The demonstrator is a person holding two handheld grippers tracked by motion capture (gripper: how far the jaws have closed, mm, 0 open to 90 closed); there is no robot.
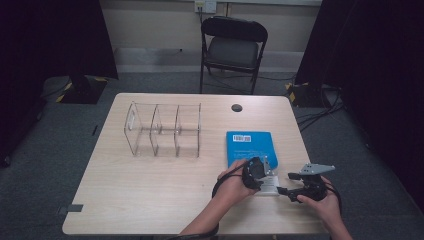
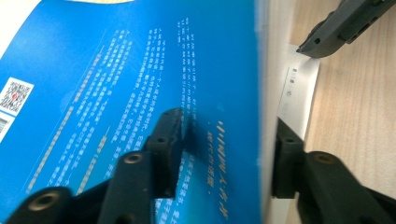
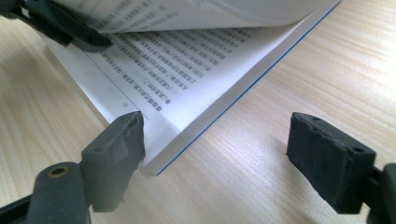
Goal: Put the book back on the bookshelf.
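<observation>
While its jaws clamp the lifted blue cover of the book (image 1: 248, 146), the left tool (image 1: 258, 172) hovers near the bench's near right edge. Just beside it, the right tool (image 1: 286, 183) stands spread wide, one jaw touching the book's near corner over the exposed white page (image 3: 187, 79). Farther off, a clear acrylic divider rack (image 1: 162, 130) stands on the bench (image 1: 150, 190) toward the far left.

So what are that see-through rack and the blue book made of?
The clear three-slot rack looks like acrylic or similar hard plastic: transparent, with glinting edges. The blue-covered book looks like paper with a glossy card cover, showing sheen and thin white printed pages.
</observation>
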